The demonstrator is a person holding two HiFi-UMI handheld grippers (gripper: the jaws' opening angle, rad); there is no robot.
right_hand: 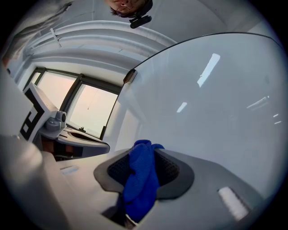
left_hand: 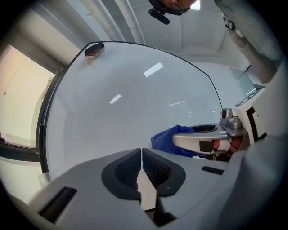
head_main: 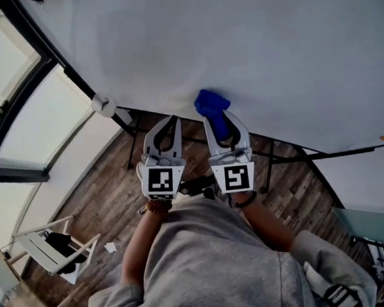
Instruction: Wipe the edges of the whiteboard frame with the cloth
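Cloth [head_main: 211, 103] sits pinched in our right gripper's [head_main: 221, 118] jaws, held up at the whiteboard's [head_main: 250, 45] lower edge. Our left gripper [head_main: 170, 122] points alongside, jaws together and empty.

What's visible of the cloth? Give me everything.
The cloth is deep blue, soft and nappy like microfibre, bunched into a crumpled wad. The right gripper is shut on its middle, so it runs between the jaws and a rounded lump sticks out past the tips. That lump sits at the lower edge of the whiteboard, seemingly pressed against it. Nothing else touches it.
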